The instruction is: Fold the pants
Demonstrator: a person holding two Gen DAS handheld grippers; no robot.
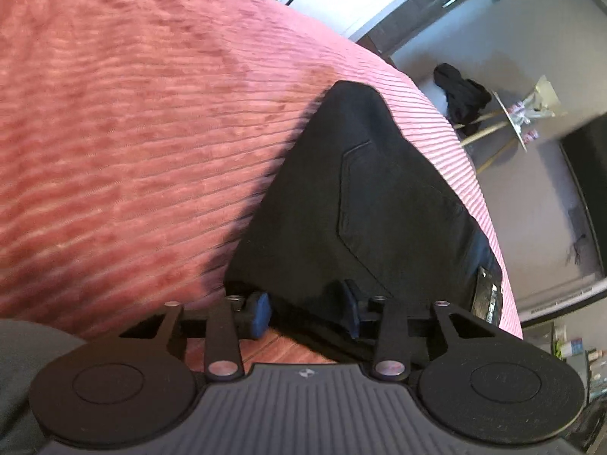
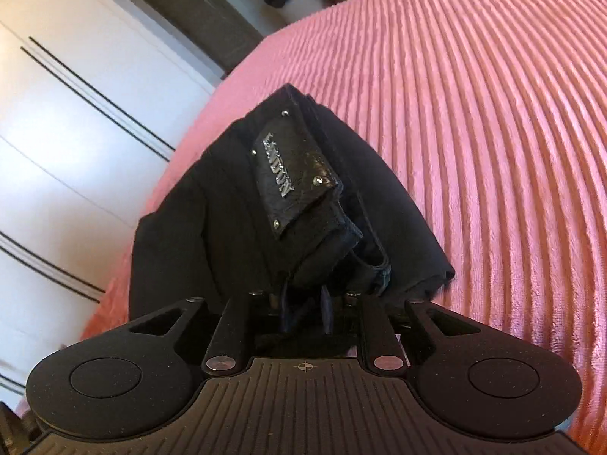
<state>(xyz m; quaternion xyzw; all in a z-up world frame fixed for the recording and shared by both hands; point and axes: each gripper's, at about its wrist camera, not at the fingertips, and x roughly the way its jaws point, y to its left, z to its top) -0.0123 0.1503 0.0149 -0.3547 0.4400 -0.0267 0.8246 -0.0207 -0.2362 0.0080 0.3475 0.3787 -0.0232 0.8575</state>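
Pink ribbed bedspread fills both views. Black pants lie folded on it near edge, back pocket up, leather brand patch at waistband. Left gripper straddles pants' near edge, blue pads at narrow gap, fabric between them; contact unclear. Right gripper pinched narrow on bunched waistband, cloth lifted off bed. White wardrobe doors beyond.

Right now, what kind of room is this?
Probably a bedroom: black pants lie on a bed with a pink ribbed cover, white wardrobe doors beside it.
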